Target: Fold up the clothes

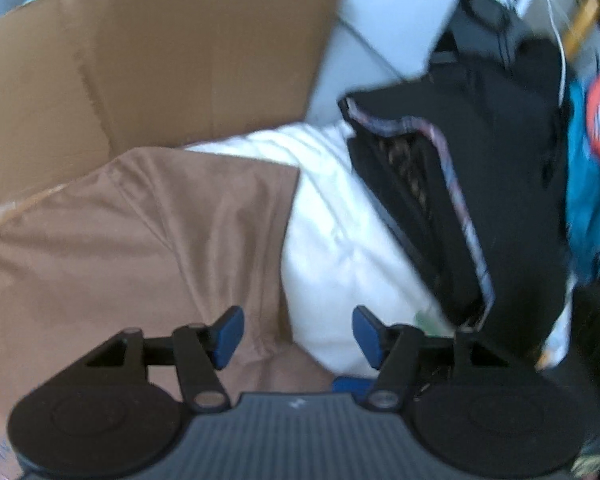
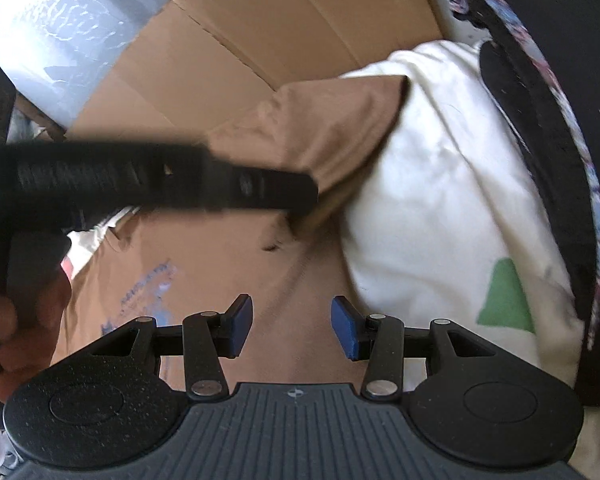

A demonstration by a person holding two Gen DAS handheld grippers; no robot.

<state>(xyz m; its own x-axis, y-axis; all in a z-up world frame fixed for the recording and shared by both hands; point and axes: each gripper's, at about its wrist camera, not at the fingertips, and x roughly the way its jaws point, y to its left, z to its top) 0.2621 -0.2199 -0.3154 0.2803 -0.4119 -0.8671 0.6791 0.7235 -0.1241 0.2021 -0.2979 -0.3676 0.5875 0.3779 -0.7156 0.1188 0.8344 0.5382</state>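
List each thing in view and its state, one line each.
Left gripper: open, nothing between the pads.
Right gripper: open, empty.
Brown shirt: lying flat, top part folded over.
White garment: bunched beside the brown shirt.
Black garment: crumpled, lining showing.
Cardboard box: flap open.

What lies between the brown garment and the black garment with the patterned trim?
A white padded garment lies between the brown garment and the black garment with patterned trim, touching both. Both wrist views show it.

No legible text — only blurred prints
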